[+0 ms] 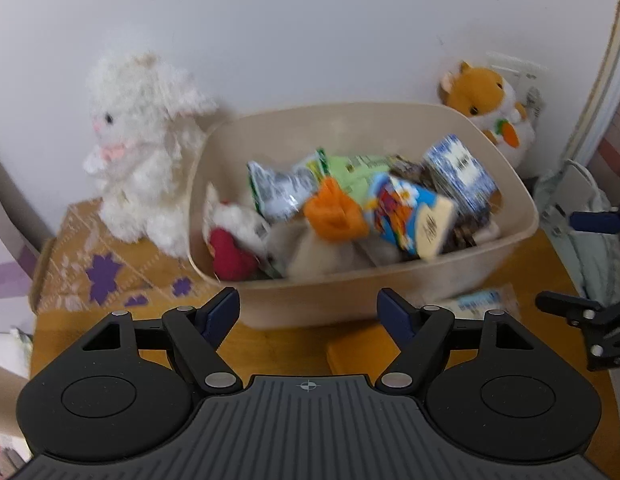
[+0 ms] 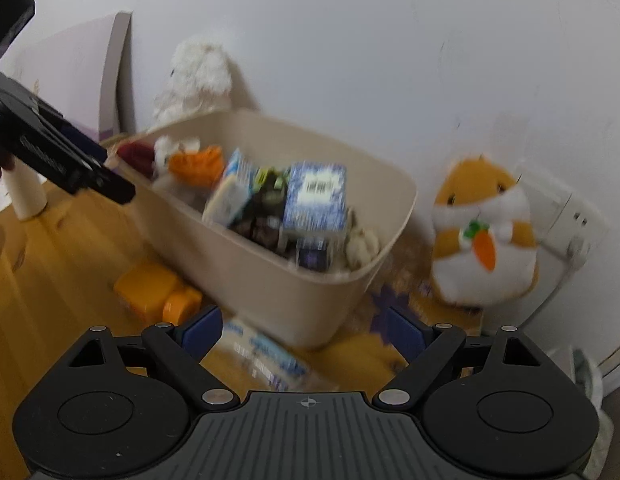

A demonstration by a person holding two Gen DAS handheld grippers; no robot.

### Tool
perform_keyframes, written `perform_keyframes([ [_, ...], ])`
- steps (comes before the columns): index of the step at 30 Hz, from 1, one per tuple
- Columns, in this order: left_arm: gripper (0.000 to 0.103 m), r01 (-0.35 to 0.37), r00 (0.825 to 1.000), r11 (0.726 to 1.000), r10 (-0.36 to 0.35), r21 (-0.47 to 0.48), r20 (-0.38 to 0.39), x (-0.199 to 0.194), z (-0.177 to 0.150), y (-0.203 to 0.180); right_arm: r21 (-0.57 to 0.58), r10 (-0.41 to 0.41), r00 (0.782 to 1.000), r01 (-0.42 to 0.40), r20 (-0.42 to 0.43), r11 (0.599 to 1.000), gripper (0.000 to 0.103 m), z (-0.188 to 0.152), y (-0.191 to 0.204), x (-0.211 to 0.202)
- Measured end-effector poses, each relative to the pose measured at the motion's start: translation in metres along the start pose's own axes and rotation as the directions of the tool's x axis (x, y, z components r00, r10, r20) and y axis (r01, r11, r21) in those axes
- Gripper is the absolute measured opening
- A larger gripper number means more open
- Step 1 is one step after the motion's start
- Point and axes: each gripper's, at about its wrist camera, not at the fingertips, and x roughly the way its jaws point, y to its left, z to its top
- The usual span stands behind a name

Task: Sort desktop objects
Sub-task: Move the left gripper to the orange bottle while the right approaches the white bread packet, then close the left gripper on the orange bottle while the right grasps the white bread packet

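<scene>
The beige bin [image 2: 269, 280] stands on the wooden desk [image 2: 49, 280] against the wall, already heaped with snack packets and small toys; two things are left on the desk in front of it, a pale blue-printed packet [image 2: 265, 360] and an orange container [image 2: 149, 288] with a round cap; the right gripper [image 2: 301, 330] hangs with its fingers spread wide and nothing between them, and the packet lies just ahead of and below that gap, its long axis running slantwise from the left finger [image 2: 201, 332] toward the lower right, so the jaws would likely need a slight roll to close across its short side; the orange container sits off to the left of that finger, nearer the left gripper [image 1: 307, 312], whose fingers are also spread and empty, the container's corner showing just below the right-hand one; judging from this, the right hand is the nearer to the packet, which touches the bin's foot or lies just beside it; blur hides which.
</scene>
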Motion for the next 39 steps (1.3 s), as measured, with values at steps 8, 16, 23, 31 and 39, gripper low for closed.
perform_keyframes([
  [8,0.078,0.116,0.988,0.983,-0.098,0.145,-0.122,0.023,-0.034,-0.018,-0.039,0.075,0.993,-0.079,-0.09,0.996,0.09,-0.03,-0.007,0.02],
  [16,0.078,0.16,0.978,0.956,-0.12,0.247,-0.169,0.052,-0.039,-0.034,-0.194,0.139,0.98,-0.165,-0.142,0.967,0.09,-0.036,-0.004,0.043],
  [23,0.078,0.192,0.971,0.935,-0.137,0.297,-0.196,0.078,-0.033,-0.042,-0.246,0.201,0.963,-0.242,-0.182,0.939,0.09,-0.029,-0.004,0.07],
  [31,0.078,0.225,0.962,0.918,-0.155,0.327,-0.226,0.102,-0.035,-0.037,-0.254,0.262,0.945,-0.307,-0.196,0.917,0.09,-0.031,-0.005,0.086],
  [39,0.078,0.28,0.945,0.924,-0.217,0.262,-0.245,0.116,-0.033,-0.031,-0.269,0.29,0.93,-0.345,-0.225,0.899,0.086,-0.033,0.003,0.092],
])
